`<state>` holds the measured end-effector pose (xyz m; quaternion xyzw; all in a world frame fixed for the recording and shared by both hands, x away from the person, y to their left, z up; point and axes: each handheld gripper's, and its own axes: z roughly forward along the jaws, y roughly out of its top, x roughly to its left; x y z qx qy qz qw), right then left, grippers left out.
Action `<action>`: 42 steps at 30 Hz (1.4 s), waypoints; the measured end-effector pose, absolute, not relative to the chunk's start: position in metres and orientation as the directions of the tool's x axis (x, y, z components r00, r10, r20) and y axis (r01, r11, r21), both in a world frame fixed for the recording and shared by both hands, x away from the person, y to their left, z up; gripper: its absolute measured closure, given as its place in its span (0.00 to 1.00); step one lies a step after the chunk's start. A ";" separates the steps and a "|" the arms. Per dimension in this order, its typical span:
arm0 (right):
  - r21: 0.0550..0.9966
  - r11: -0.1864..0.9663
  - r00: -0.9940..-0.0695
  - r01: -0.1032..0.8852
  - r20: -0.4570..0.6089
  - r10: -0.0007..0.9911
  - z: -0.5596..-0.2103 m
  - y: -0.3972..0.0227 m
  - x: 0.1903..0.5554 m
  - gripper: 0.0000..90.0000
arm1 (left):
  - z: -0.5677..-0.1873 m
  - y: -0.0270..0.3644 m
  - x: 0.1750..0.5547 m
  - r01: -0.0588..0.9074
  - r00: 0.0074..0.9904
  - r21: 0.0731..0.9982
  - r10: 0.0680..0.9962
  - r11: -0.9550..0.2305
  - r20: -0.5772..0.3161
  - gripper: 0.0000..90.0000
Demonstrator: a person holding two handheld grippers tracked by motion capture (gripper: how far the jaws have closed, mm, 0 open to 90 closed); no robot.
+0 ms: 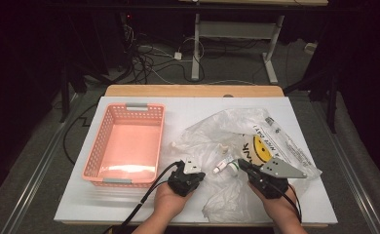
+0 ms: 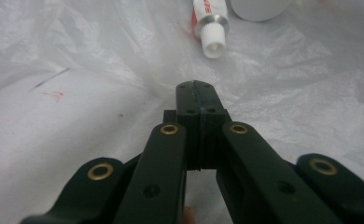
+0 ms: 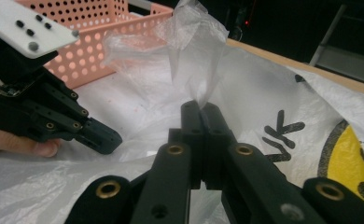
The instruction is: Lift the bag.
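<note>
A thin, translucent plastic bag (image 1: pixel 237 146), crinkled and glossy, lies spread across the right half of the white worktop (image 1: pixel 81 200), from the centre of the high view to its lower right. It carries a yellow round face motif with black features beside bold black lettering, of which "NK" can be read in the right gripper view; a white printed label with fine black text near its upper right edge is too small to read. The right gripper (image 3: pixel 201 109), in the lower right of the high view, has its jaws fully closed on a pinched fold of the film, which rises from the tips as a wrinkled, pointed peak. The left gripper (image 2: pixel 195 91), at lower centre of the high view, has its black jaws pressed together; whether film is caught between them cannot be told, though the tips rest against the bag's near edge. Inside the bag, just ahead of the left gripper, lies a small tube (image 2: pixel 210 23) with a ribbed white screw cap, a silver collar and red lettering cut off by the frame; a smooth white rounded object (image 2: pixel 259 8) sits beside it. At the left of the worktop stands a rectangular pink plastic basket (image 1: pixel 96 146) with perforated walls and grey handle inserts. A light wooden edge (image 1: pixel 193 90) borders the far side.
</note>
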<state>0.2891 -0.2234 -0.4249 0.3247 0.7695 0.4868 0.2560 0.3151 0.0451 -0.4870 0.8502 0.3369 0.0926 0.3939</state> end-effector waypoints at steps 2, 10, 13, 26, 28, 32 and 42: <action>0.922 0.303 -0.653 0.239 -0.079 0.753 -0.422 -0.227 0.289 1.00 | -0.483 0.047 0.312 0.466 0.752 0.771 0.653 -0.435 -0.086 0.98; 0.943 0.270 -0.633 0.197 -0.088 0.769 -0.411 -0.229 0.292 1.00 | -0.452 0.055 0.312 0.377 0.726 0.872 0.685 -0.313 -0.068 0.98; 0.948 0.263 -0.629 0.179 -0.095 0.771 -0.406 -0.227 0.297 1.00 | -0.441 0.055 0.314 0.345 0.723 0.894 0.688 -0.285 -0.059 0.98; 0.983 0.158 -0.581 0.093 -0.076 0.810 -0.375 -0.225 0.322 1.00 | -0.383 0.047 0.327 0.169 0.725 0.964 0.688 -0.203 0.018 0.98; 0.986 0.148 -0.572 0.074 -0.079 0.816 -0.368 -0.226 0.325 1.00 | -0.372 0.044 0.329 0.142 0.728 0.971 0.685 -0.190 0.027 0.98; 0.991 0.129 -0.556 0.042 -0.084 0.827 -0.356 -0.227 0.331 1.00 | -0.350 0.037 0.334 0.088 0.734 0.983 0.677 -0.160 0.045 0.98; 0.997 0.077 -0.514 -0.024 -0.078 0.854 -0.319 -0.234 0.345 1.00 | -0.293 0.019 0.347 -0.041 0.748 0.990 0.652 -0.137 0.122 0.98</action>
